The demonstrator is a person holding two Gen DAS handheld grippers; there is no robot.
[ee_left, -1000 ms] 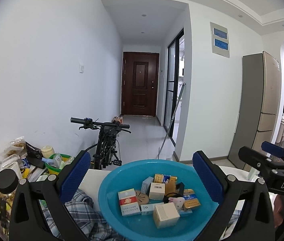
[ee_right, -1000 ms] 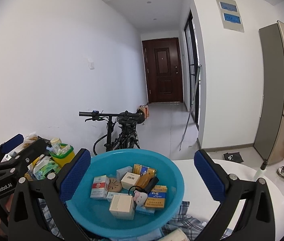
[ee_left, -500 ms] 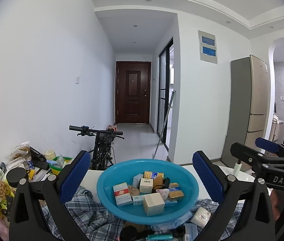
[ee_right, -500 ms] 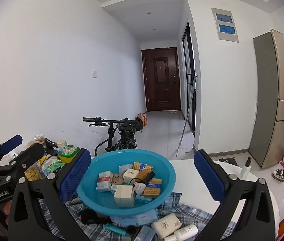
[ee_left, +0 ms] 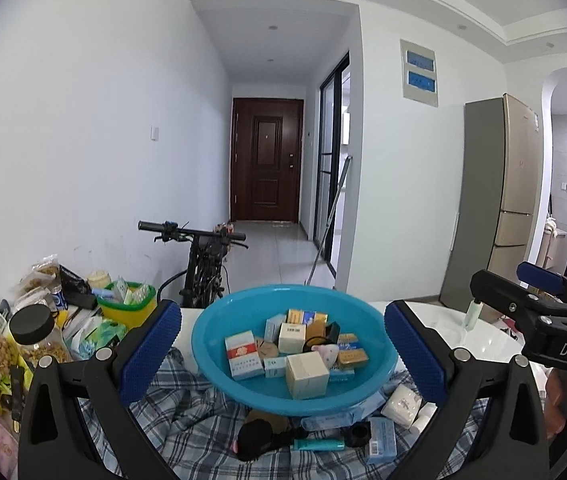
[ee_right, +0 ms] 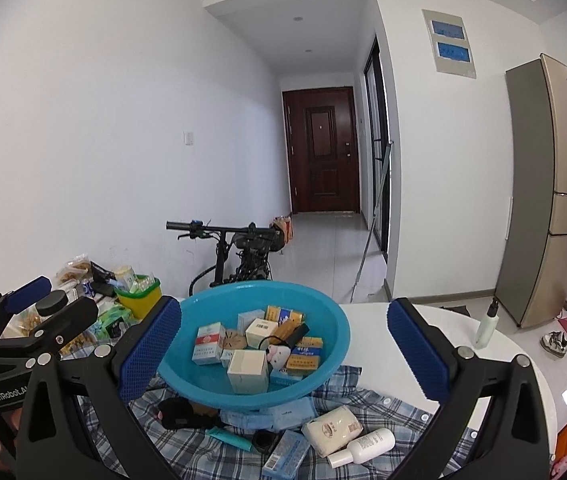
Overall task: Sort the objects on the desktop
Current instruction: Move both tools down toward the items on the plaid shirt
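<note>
A blue plastic basin (ee_left: 219, 364) (ee_right: 331, 344) holds several small boxes and packets and rests on a plaid cloth (ee_left: 187, 432) (ee_right: 383, 400) on a white round table (ee_right: 503, 364). Loose items lie in front of it: a teal tube (ee_left: 317, 445), a black object (ee_left: 255, 436), a white pack (ee_right: 331, 430), a white bottle (ee_right: 363, 446), blue boxes (ee_right: 285, 454). My left gripper (ee_left: 283, 344) is open and empty, above and behind the basin. My right gripper (ee_right: 283, 344) is also open and empty; it shows at right in the left view (ee_left: 531, 312).
Snack bags, a jar with a black lid (ee_left: 31, 324) and a yellow-green tub (ee_left: 127, 308) crowd the table's left. A pump bottle (ee_right: 487, 326) stands at the right. A bicycle (ee_left: 203, 264), a hallway and a fridge (ee_right: 547, 192) lie beyond.
Both grippers have pulled back and up from the basin. The cloth and the loose items in front of it have come into view. Both stay open.
</note>
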